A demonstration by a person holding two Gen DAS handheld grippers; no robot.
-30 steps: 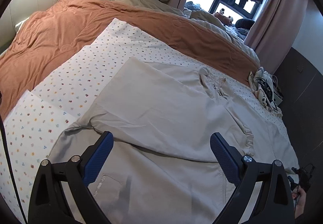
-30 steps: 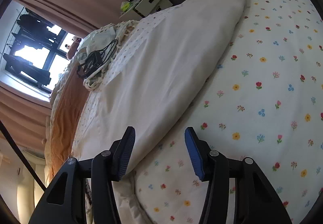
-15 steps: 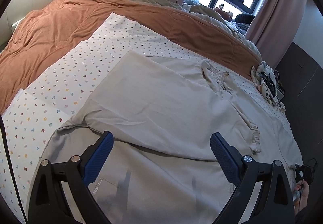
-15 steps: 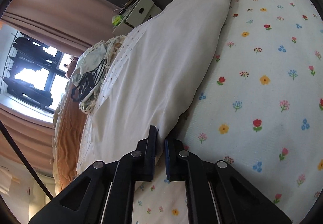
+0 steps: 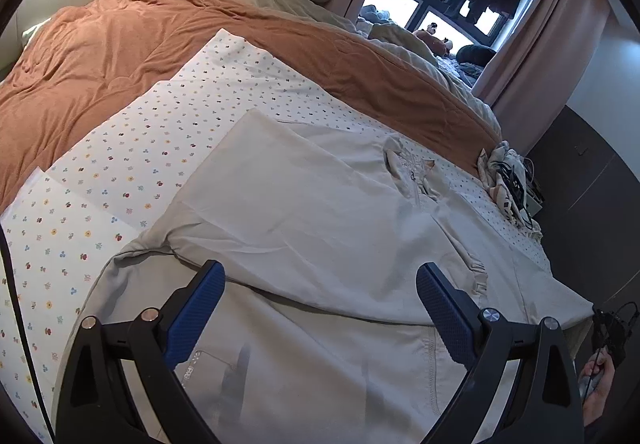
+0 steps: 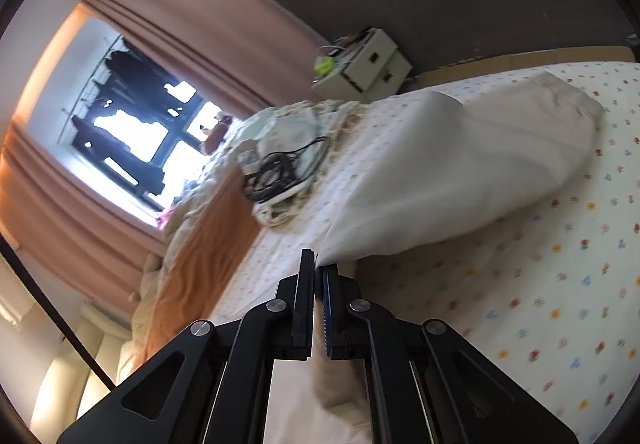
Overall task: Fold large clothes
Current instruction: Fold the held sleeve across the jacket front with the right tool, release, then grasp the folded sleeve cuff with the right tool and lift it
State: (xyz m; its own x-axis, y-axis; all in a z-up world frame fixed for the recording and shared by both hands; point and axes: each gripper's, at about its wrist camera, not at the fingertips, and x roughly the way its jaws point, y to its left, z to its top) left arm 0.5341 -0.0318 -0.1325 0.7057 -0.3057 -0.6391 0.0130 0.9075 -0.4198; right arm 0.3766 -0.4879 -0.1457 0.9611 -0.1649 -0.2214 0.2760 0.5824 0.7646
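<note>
Right wrist view: right gripper (image 6: 316, 276) fingers clenched on garment (image 6: 460, 167) edge, lifted off floral bed sheet (image 6: 560, 284). Left gripper (image 5: 320, 308) fingers spread wide, released, above the garment.

My bed (image 5: 132, 147) wears a flower-print sheet (image 5: 168, 131). On it the pale beige garment (image 5: 304, 228) lies spread, a rust-orange blanket (image 5: 120, 55) covers the far side, and a bundle of cloth with black cables (image 6: 280, 167) sits near the edge.

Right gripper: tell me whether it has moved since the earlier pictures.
Yes. The right gripper has risen from the floral sheet, lifting the beige garment; the white nightstand sits lower in view. Its jaws closed on the fabric.
</note>
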